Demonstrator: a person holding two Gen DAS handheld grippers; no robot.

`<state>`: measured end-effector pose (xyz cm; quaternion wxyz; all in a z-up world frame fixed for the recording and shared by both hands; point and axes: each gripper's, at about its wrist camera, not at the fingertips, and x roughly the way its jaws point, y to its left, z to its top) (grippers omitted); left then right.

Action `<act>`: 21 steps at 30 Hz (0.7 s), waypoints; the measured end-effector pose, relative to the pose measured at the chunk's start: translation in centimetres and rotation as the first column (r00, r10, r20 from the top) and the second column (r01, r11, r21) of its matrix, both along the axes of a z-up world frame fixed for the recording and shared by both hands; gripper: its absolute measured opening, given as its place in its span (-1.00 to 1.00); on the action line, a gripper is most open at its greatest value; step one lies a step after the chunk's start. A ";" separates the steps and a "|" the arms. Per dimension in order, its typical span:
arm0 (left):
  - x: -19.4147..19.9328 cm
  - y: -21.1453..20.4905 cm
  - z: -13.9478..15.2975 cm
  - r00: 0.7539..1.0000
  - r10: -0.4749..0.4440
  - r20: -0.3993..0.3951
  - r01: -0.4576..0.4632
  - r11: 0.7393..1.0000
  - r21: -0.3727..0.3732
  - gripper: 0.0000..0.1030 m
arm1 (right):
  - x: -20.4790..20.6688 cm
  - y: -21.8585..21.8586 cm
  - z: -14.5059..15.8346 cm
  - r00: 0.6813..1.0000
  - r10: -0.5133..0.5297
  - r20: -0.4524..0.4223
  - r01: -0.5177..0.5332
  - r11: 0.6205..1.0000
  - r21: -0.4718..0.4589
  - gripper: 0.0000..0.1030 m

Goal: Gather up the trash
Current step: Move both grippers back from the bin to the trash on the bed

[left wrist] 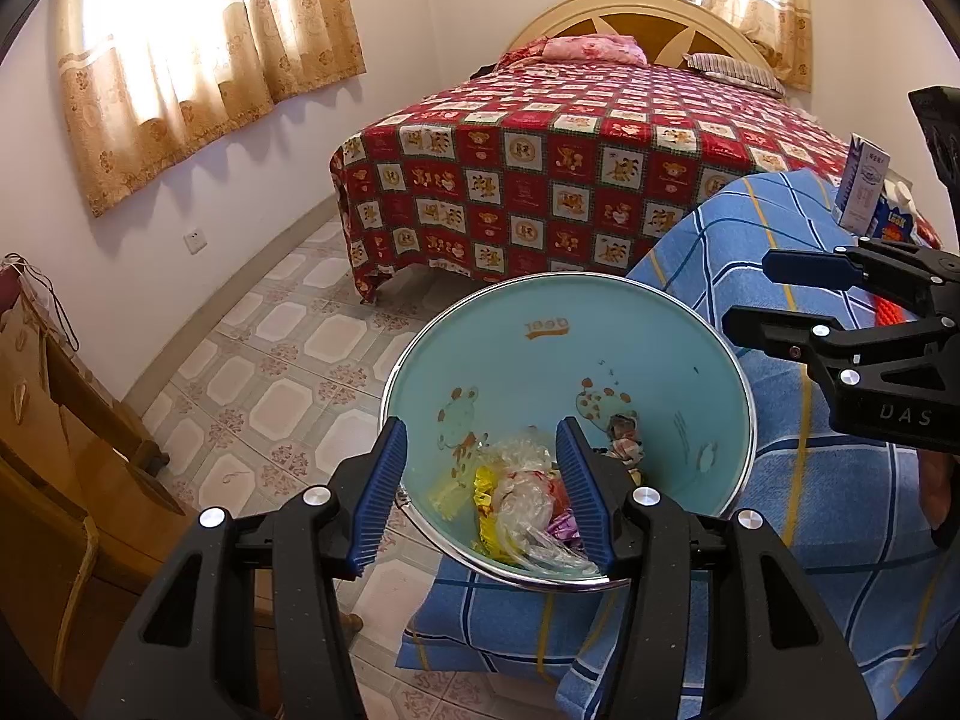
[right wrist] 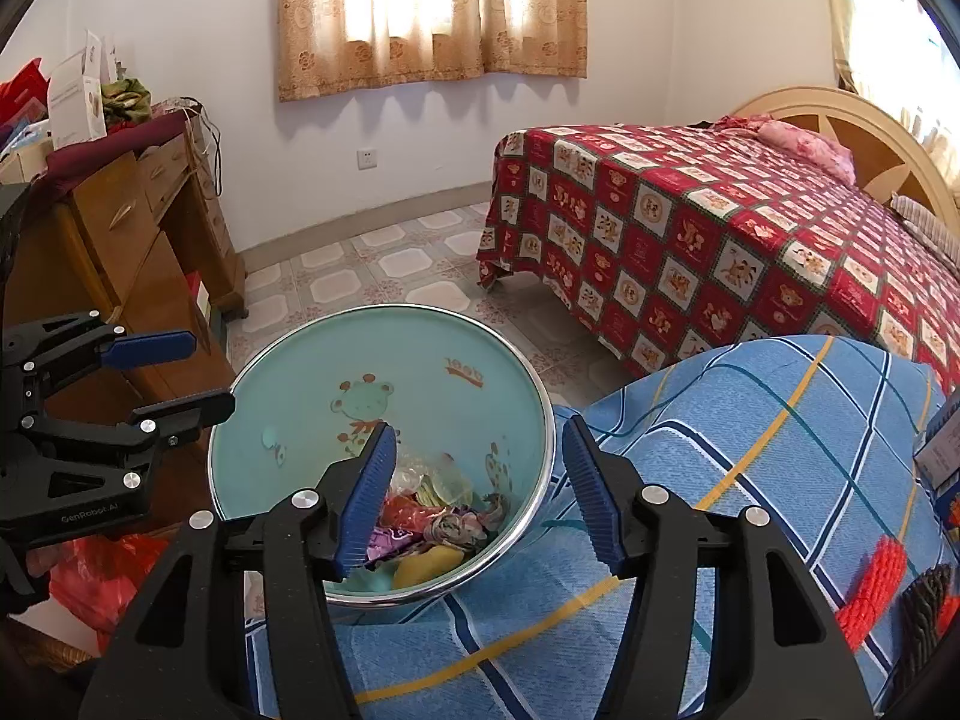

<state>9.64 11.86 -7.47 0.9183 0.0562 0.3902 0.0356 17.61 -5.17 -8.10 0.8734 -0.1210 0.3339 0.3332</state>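
- Both tongs hang over the trash bin (left wrist: 564,360), pointed down into its mouth: the left tongs (left wrist: 480,480) stand apart with nothing between the pads, and the right tongs (right wrist: 480,480) likewise gape empty.
- The bin, pale blue with cartoon animals inside and a metal rim, stands on the tiled floor, pressed against the blue checked cloth (right wrist: 750,450) that covers the table.
- The trash (left wrist: 522,498) (clear plastic film, yellow and purple wrappers, crumpled scraps) lies at the bottom of the bin.
- Judged from this, the step in hand is the drop: both pieces look released.
- To do it well, keep the pads wide until nothing clings, then lift straight up clear of the rim so the bin is not tipped.
- A milk carton (left wrist: 861,186) and red items (right wrist: 873,588) lie on the table, possibly next.
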 end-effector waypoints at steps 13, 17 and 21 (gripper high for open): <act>-0.1 0.0 0.1 1.000 0.000 -0.003 0.000 1.000 0.002 0.18 | -0.6 -0.6 0.2 1.000 -0.015 0.009 0.015 1.000 0.002 0.28; -0.2 0.0 0.3 1.000 0.006 0.008 -0.006 1.000 0.002 0.43 | -1.0 -1.1 0.1 0.999 -0.029 0.015 0.029 1.000 -0.001 0.36; -0.1 -0.4 -0.1 1.000 -0.011 0.000 0.011 1.000 -0.012 0.47 | -1.9 -2.5 0.3 0.998 -0.049 0.031 0.049 0.999 -0.008 0.45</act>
